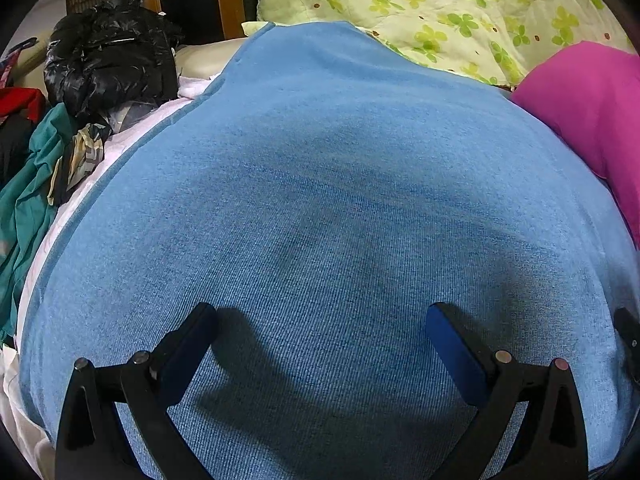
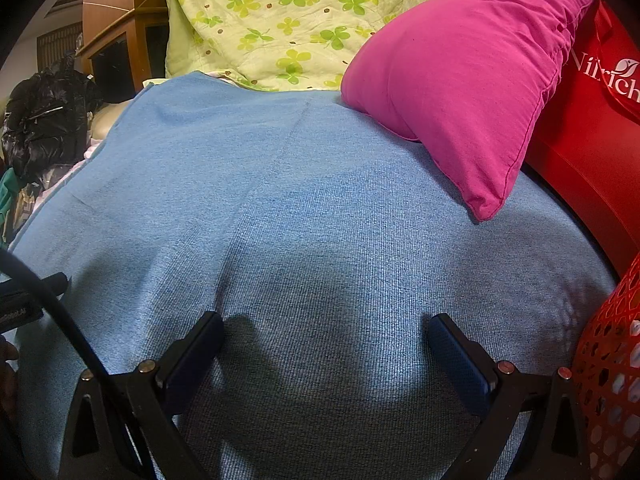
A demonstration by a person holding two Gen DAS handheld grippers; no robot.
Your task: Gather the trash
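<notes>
Across the middle of both frames you have the bare blue blanket (image 2: 312, 200) to pass over. At upper right the pink pillow (image 2: 468, 76) blocks you, with the red basket (image 2: 608, 360) at lower right. At upper left of the left view, the black bag (image 1: 108, 60) and piled clothes (image 1: 28, 184) crowd the edge

Blue blanket (image 1: 320, 200) viewed close from above by both wrist cameras, facing the quilt (image 2: 280, 20); pillow (image 2: 460, 80) shared.
</notes>
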